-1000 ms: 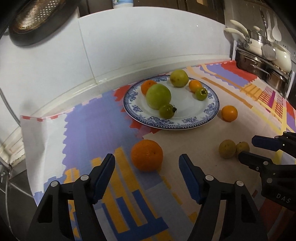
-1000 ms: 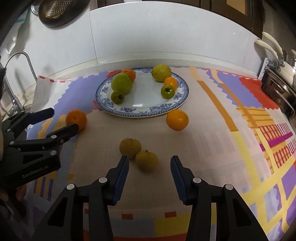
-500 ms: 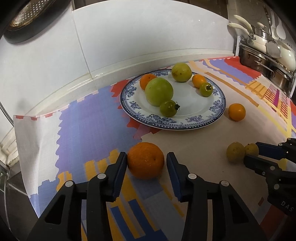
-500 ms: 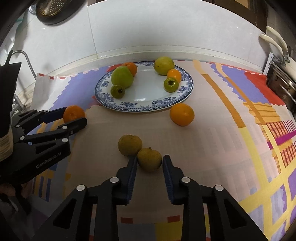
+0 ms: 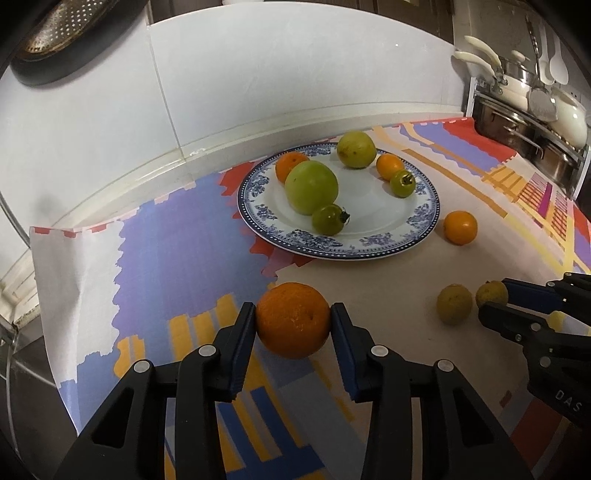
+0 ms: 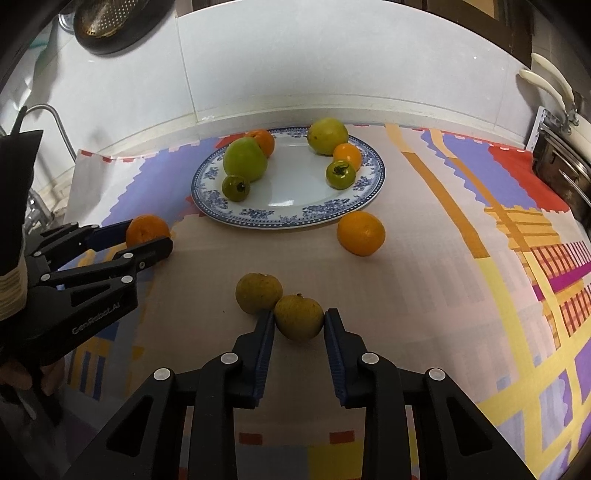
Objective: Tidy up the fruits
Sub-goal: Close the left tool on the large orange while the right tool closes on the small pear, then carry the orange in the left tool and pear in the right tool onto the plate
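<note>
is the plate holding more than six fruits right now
No, the blue-rimmed plate holds exactly six: two oranges, two small green tomatoes and two larger green fruits.

plate (image 6: 373, 184) centre bare | loose orange (image 6: 361, 233) just beside its near rim

A patterned cloth (image 5: 177, 254) in purple, red, orange and yellow covers the worktop (image 5: 26, 373). White tiles (image 5: 295, 70) line the wall behind it. A perforated metal strainer (image 5: 55, 26) hangs at the upper left. At the right stand steel pots (image 5: 517, 122) with cream handles and ladles (image 5: 554, 62). A curved tap (image 6: 55, 118) shows at the left edge.
</note>
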### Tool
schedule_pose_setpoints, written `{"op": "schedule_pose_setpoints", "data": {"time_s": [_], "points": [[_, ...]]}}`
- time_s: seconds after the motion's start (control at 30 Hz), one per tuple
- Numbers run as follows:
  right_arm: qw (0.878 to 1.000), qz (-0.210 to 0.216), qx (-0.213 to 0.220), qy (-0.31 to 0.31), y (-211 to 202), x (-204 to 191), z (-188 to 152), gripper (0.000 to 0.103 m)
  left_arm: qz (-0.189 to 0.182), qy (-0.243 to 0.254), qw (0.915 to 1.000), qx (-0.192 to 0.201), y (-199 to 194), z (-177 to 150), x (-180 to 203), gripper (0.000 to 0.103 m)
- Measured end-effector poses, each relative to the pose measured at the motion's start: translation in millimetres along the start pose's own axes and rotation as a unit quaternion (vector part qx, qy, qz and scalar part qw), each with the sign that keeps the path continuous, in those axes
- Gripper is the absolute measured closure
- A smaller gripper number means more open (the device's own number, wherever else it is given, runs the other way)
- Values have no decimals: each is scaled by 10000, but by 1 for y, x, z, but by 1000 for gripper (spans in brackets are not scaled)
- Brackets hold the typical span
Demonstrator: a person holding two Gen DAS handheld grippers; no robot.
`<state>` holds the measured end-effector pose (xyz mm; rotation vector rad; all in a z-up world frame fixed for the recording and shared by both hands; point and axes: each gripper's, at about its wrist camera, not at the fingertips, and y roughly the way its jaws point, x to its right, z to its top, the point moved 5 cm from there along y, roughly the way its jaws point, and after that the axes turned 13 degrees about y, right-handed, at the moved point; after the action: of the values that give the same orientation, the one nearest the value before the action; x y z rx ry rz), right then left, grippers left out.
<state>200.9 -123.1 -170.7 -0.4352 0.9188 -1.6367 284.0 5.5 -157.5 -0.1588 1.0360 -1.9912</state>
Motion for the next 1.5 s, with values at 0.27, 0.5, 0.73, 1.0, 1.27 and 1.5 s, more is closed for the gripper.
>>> {"op": "schedule_pose_setpoints", "data": {"time_s": [0.27,0.5,0.73,1.0,1.27,1.5], "points": [[9997,174,161,-88,-14,0,2,74,74,-146,9998,103,-24,0,5,63],[9988,360,276,-160,-29,3,6,74,123,-249,9994,192,-44,3,16,63],[9972,657,289,-215,-41,11,15,74,190,-371,9983,398,-62,17,27,63],[9932,952,426,-523,-53,13,38,74,255,-495,9968,572,-69,39,36,63],[9881,1135,652,-805,-61,16,69,74,309,-688,9948,692,-70,63,37,63],[9837,1339,759,-934,-60,16,97,74,368,-798,9935,721,-64,82,35,63]]}}
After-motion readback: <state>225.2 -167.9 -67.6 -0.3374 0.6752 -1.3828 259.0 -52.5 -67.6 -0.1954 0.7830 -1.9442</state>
